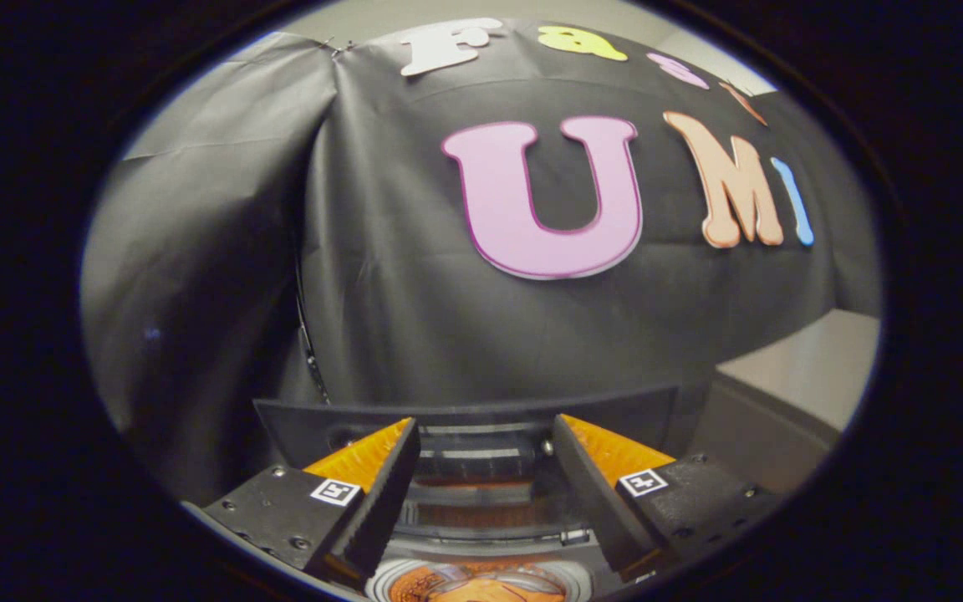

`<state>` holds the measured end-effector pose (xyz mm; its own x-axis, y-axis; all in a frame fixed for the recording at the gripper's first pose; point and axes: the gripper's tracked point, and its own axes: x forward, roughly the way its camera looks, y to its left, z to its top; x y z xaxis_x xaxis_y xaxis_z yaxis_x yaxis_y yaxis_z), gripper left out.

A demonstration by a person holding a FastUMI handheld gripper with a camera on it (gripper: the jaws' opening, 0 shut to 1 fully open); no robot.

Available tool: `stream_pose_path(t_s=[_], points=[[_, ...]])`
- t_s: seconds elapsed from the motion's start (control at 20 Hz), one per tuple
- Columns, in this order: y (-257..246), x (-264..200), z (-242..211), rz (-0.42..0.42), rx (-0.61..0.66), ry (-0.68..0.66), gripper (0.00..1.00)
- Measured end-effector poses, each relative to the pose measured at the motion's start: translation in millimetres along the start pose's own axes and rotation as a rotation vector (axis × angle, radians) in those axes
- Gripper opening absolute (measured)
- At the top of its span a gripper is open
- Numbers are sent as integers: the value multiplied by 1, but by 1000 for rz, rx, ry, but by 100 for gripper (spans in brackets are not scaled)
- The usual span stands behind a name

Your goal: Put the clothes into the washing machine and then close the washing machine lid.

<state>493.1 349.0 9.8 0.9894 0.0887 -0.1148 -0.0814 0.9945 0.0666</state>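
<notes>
Your gripper (pixel 486 435) hangs wide open, holding nothing, above the washing machine (pixel 481 535); the raised lid (pixel 465 411) stands just beyond the fingers, likely your next target.

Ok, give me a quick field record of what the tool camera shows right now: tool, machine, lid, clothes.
tool: tool open, nothing between its fingers
machine: washing machine just ahead of and below the fingers
lid: dark lid raised, standing beyond the fingertips
clothes: something orange low between the fingers, apparently in the drum; too little visible to confirm
surroundings: grey surface to the right of the machine
</notes>
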Motion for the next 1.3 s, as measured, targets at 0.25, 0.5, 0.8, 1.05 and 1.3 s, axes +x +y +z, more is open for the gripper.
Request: stream_pose_path(t_s=[0.25,0.5,0.8,1.05,1.3], points=[[22,42,18,4,-82,56,96],[27,68,-9,-5,-11,149,95],[24,63,-5,8,-64,103,99],[27,61,-3,1,-62,56,98],[24,51,-4,-2,-64,23,97]])
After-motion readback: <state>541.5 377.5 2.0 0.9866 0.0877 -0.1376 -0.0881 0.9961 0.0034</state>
